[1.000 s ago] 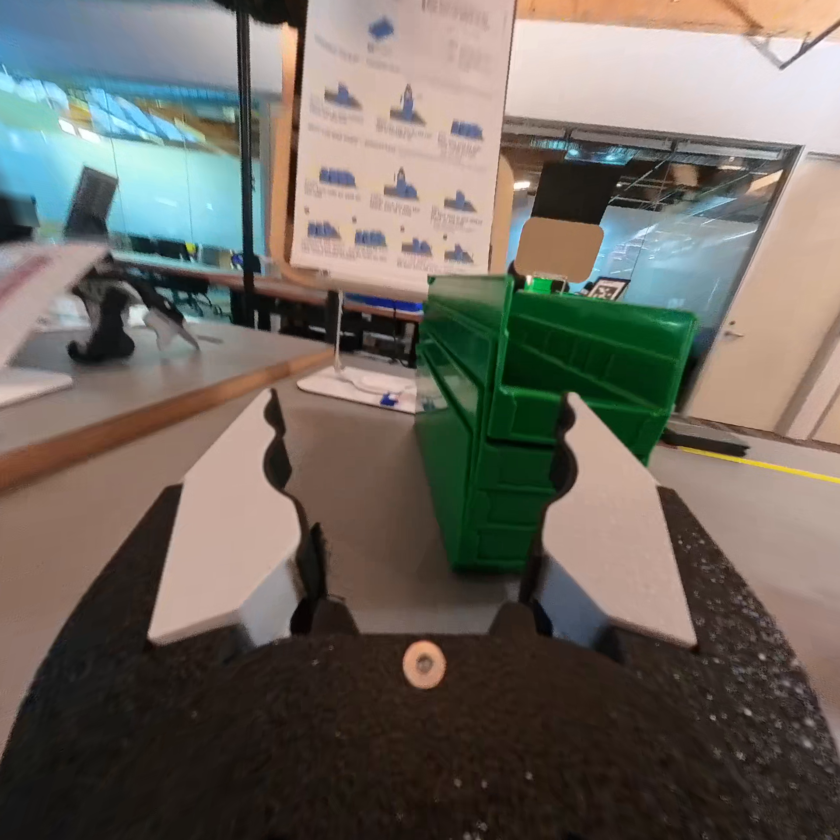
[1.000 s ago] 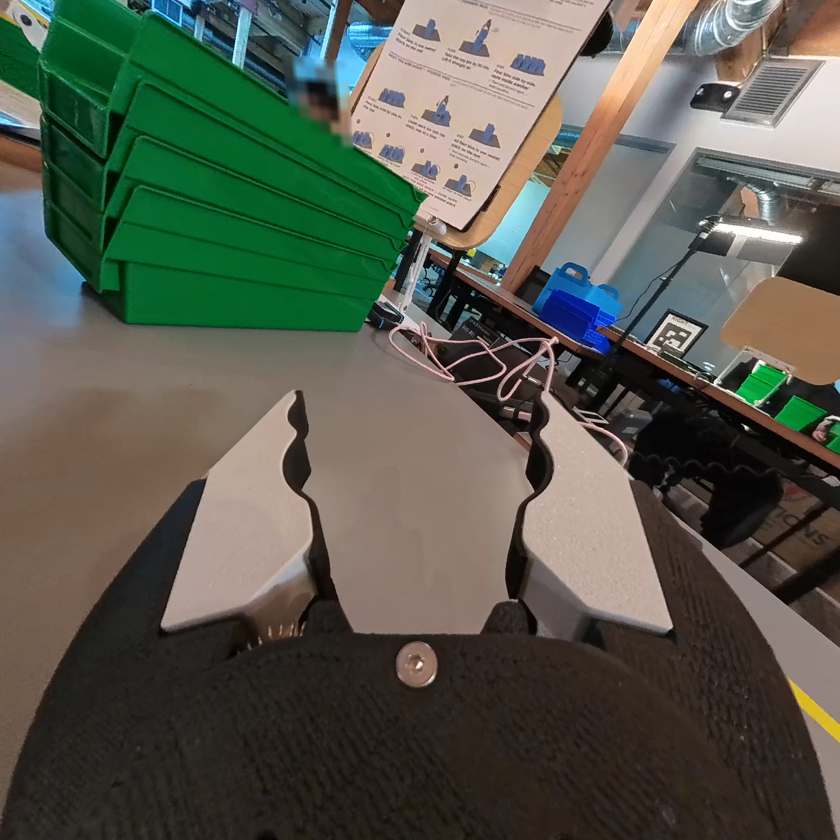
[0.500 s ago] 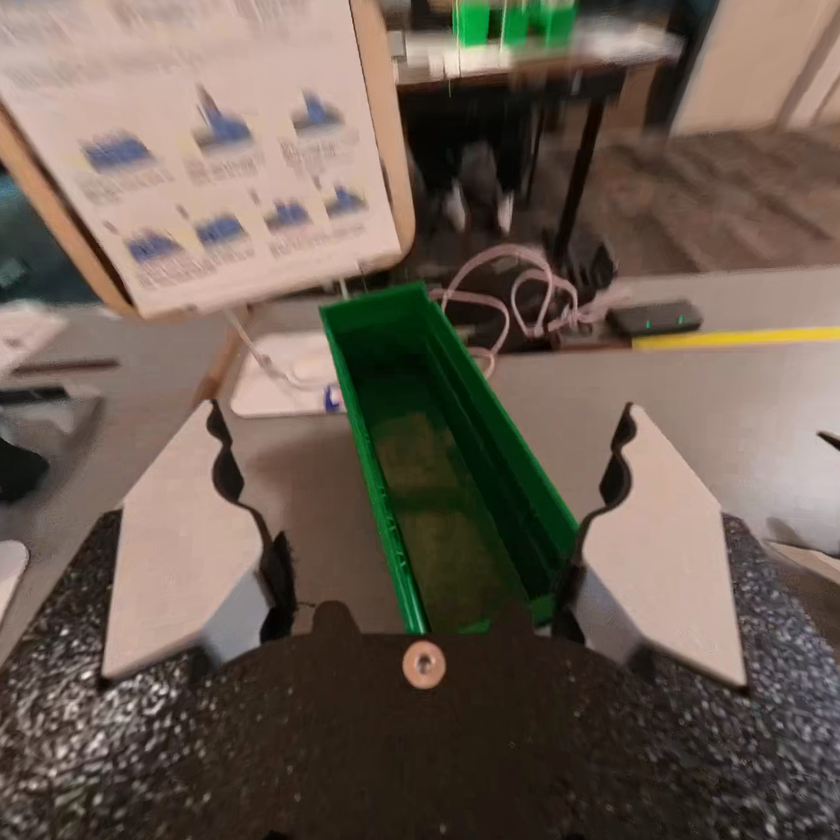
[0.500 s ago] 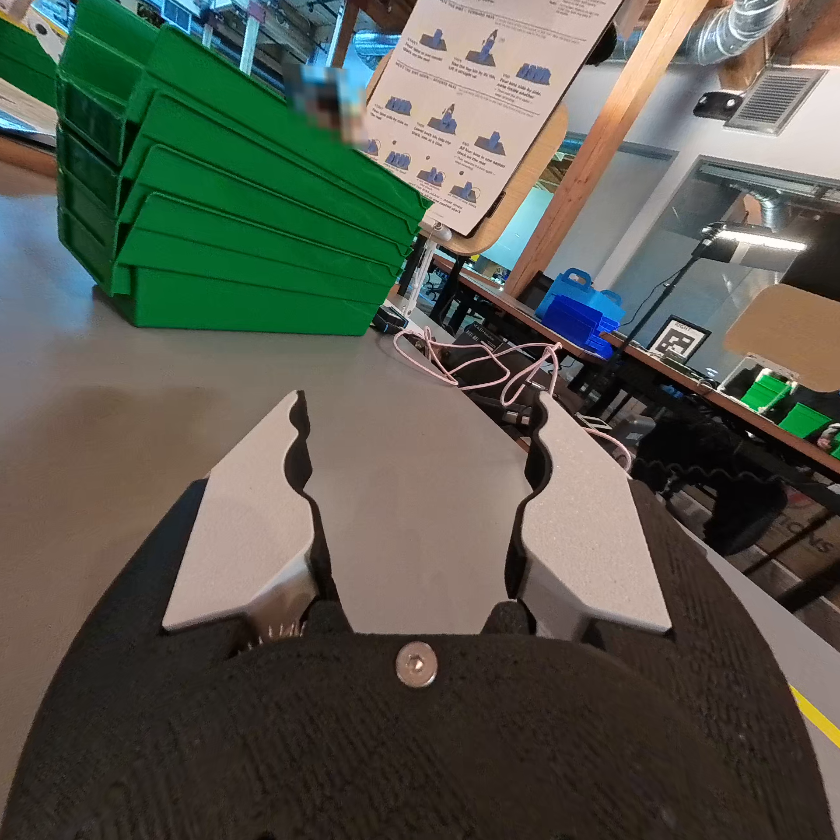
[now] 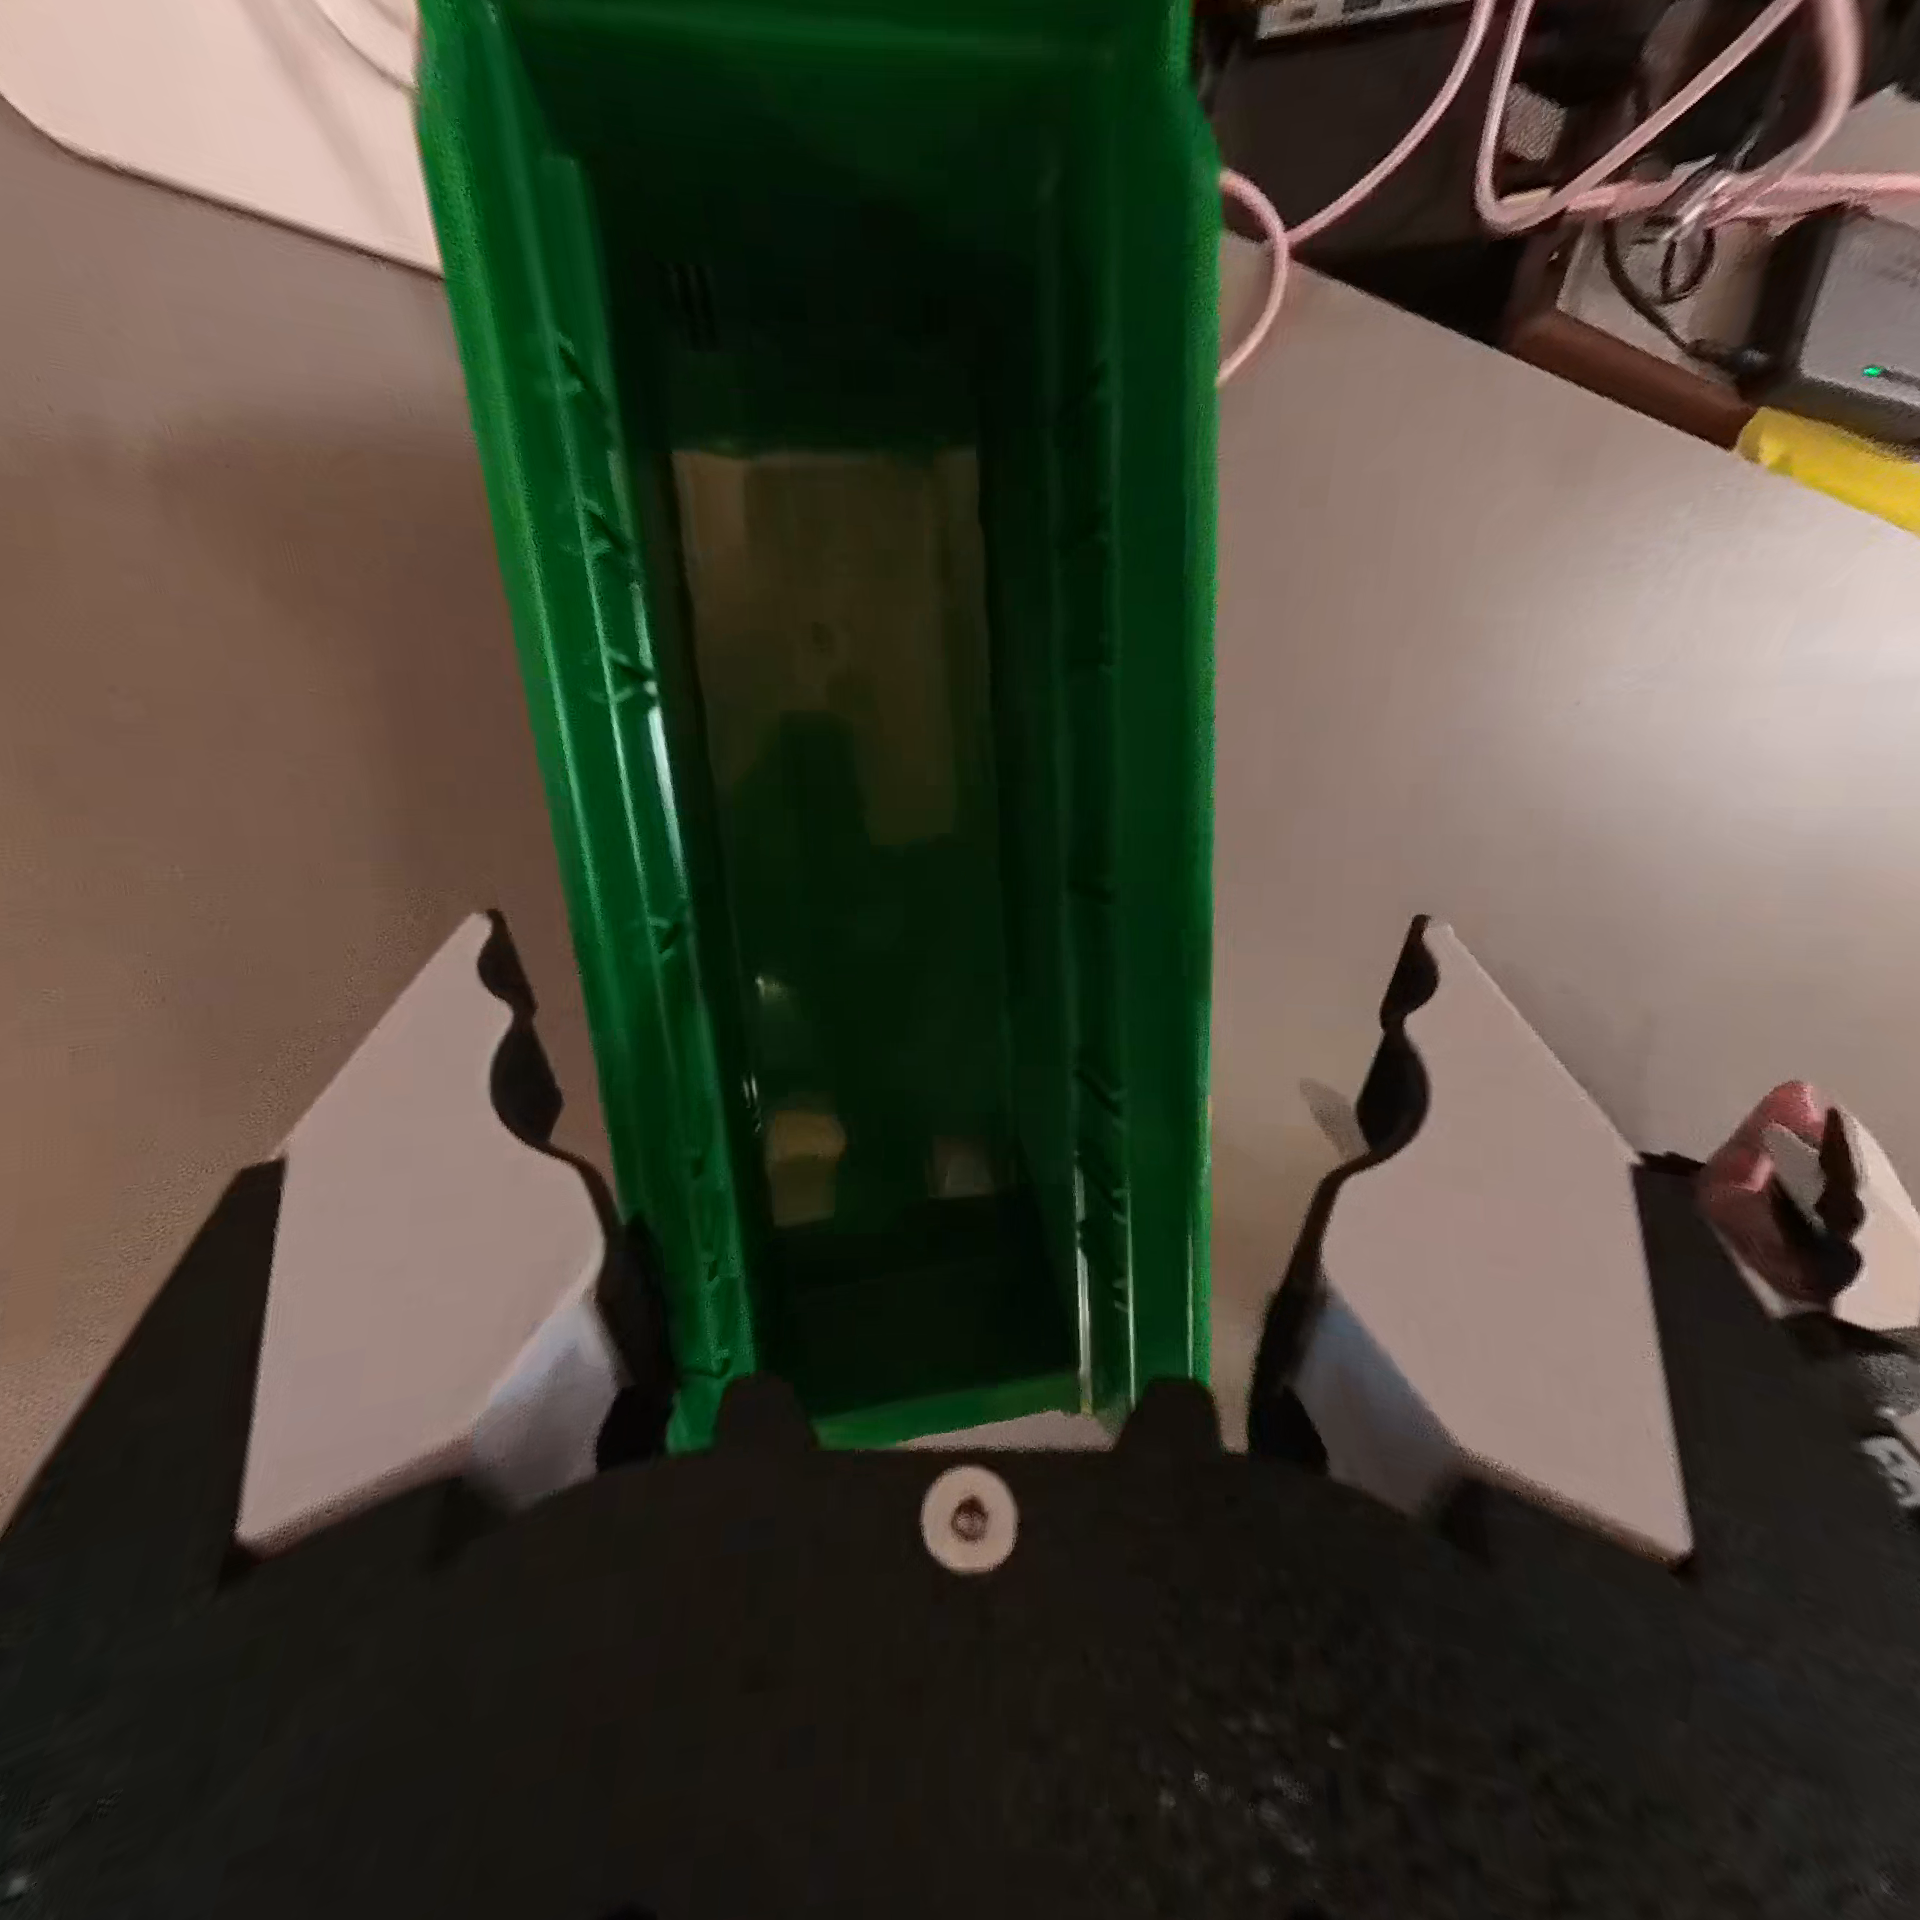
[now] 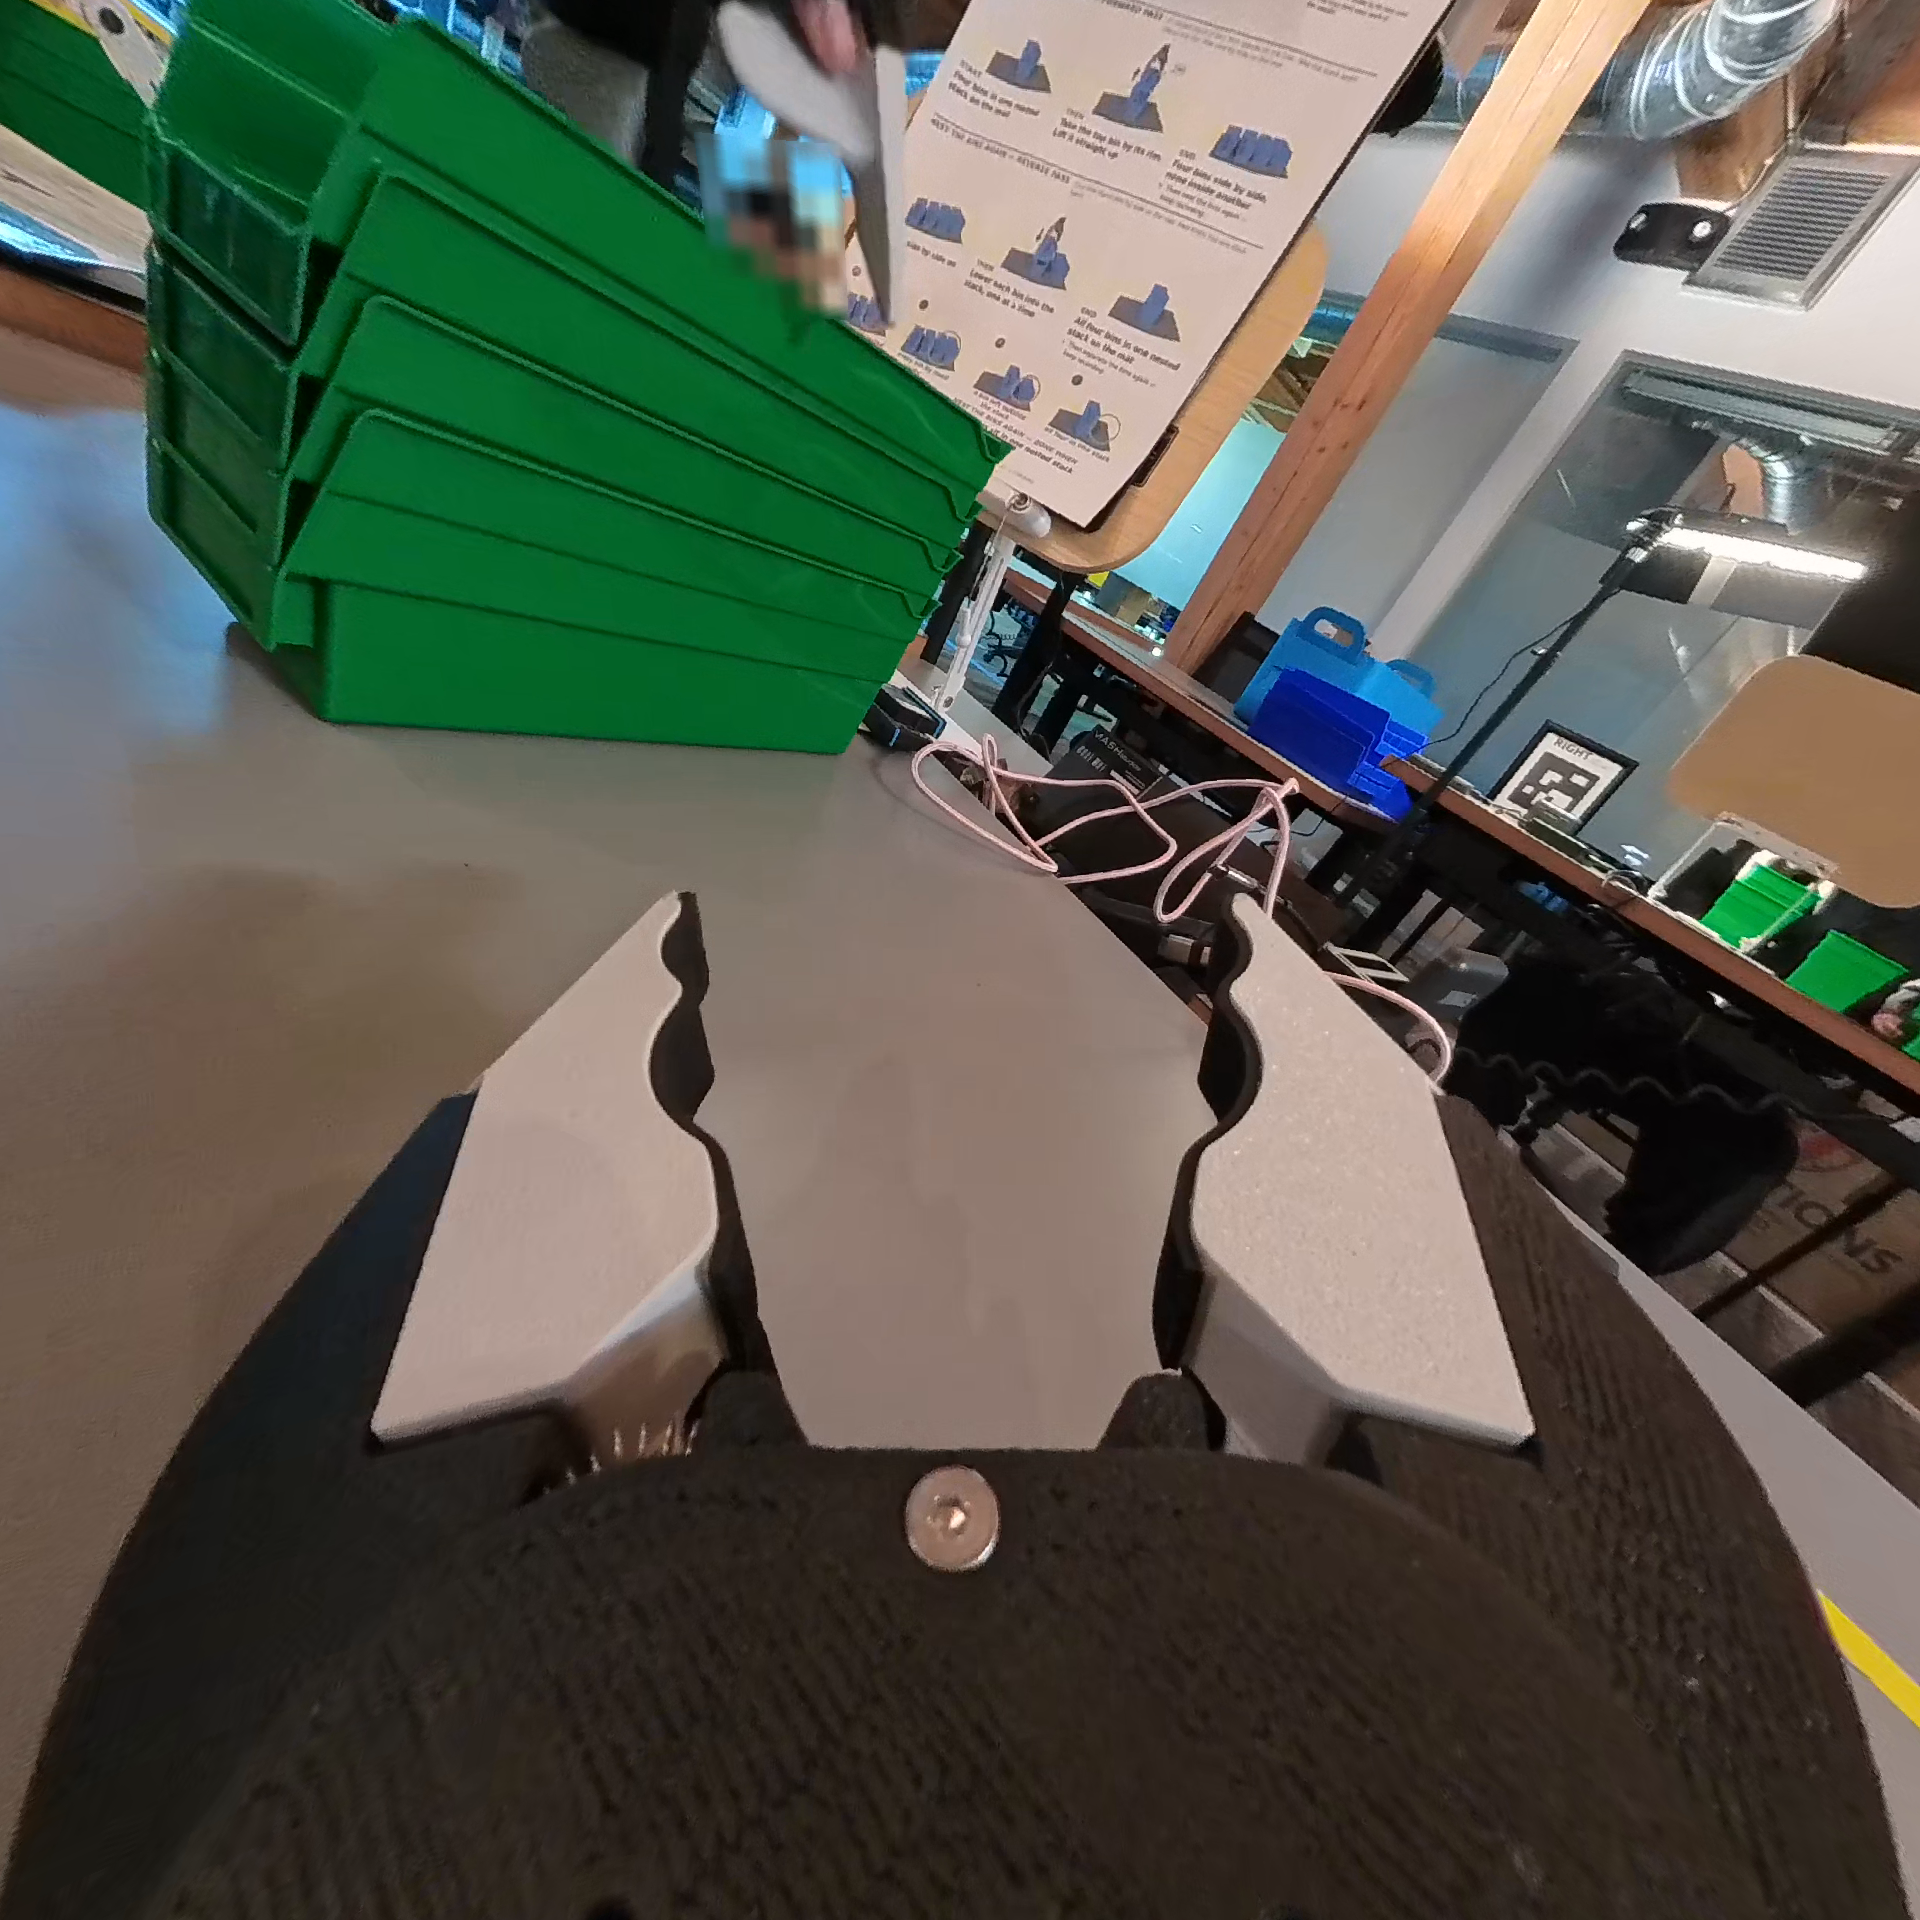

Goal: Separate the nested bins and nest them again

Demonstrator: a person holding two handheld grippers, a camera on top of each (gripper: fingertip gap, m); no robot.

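Note:
A stack of nested green bins (image 6: 582,499) stands on the grey table (image 6: 312,935). In the left wrist view I look straight down into the top green bin (image 5: 623,665). My left gripper (image 5: 954,923) hangs over it, wide open. Its fingers (image 5: 416,1143) straddle the near end of the bin, with table showing between each pad and the bin's walls. One of its fingers also shows above the stack in the right wrist view (image 6: 821,94). My right gripper (image 6: 961,902) is open and empty, low over the table, to the right of the stack.
An instruction poster (image 6: 1122,208) on a stand rises behind the stack. A pink cable (image 6: 1143,821) and black devices lie past the table's far edge. A yellow line (image 6: 1870,1662) marks the floor at right. Other tables carry blue and green bins.
My left gripper rose from table level beside the stack to above it, tipped down to look into the top bin, and its jaws opened wider. My right gripper hardly moved.

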